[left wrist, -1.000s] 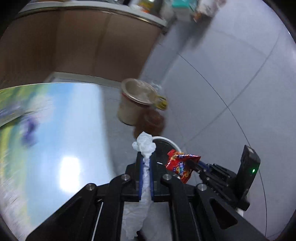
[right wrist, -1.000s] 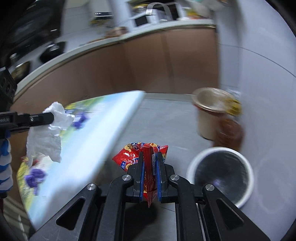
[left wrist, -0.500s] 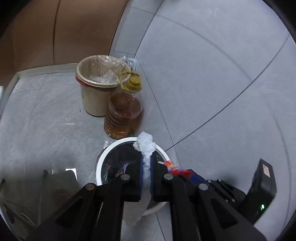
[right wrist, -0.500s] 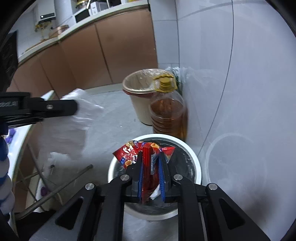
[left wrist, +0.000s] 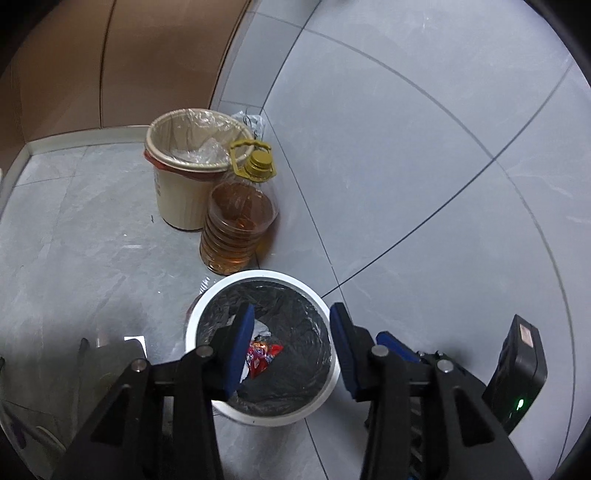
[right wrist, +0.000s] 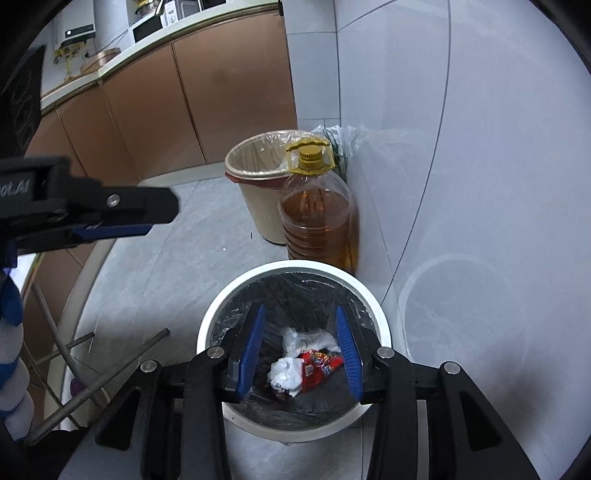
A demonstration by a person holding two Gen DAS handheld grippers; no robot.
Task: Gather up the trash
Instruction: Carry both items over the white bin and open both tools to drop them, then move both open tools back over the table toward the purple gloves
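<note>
Now both loads have dropped; tissue and red wrapper lie low in frame inside the white bin; left gripper and right gripper jaws are opening, empty; this round looks finished.

A grey tiled floor meets a pale wall of large tiles with dark joints, while brown cabinet doors under a light countertop bearing appliances run along the far side, lit from overhead.

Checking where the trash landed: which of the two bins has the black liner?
The white bin under both claws, holding the red wrapper; the beige bin behind has a clear liner.
</note>
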